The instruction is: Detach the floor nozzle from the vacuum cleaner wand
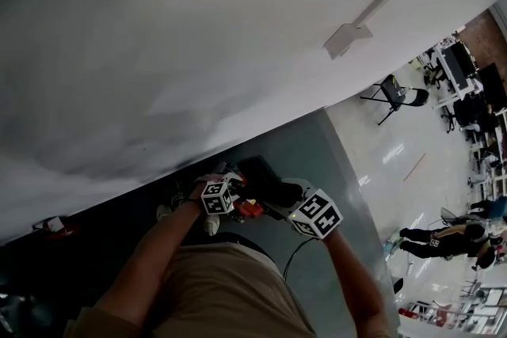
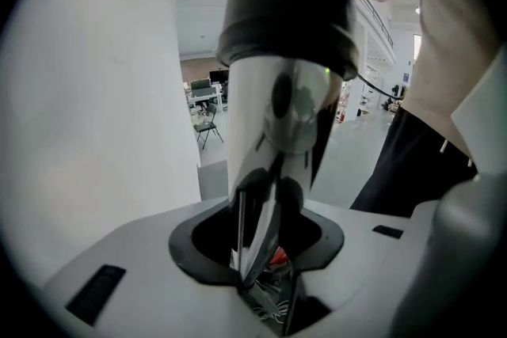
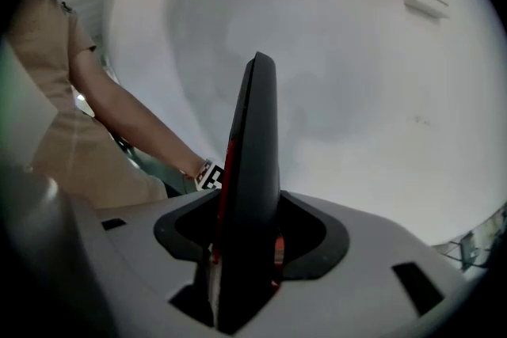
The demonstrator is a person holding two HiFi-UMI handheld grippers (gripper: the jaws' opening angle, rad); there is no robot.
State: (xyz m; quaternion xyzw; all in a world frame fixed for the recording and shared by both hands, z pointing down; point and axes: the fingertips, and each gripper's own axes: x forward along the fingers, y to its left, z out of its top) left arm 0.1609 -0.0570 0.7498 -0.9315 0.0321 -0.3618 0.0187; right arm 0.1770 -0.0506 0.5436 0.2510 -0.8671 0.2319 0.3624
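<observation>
While left tool (image 2: 265, 190) presses together by one wand (image 2: 265, 103), right tool (image 3: 242, 249) pinches one nozzle (image 3: 255, 138)

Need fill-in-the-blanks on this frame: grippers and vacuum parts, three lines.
1. The left gripper has its jaws ___.
2. The right gripper holds a black part with a ___ edge.
3. In the left gripper view, the white wand has a ___ collar above it.

Missing words: shut; red; black
</observation>
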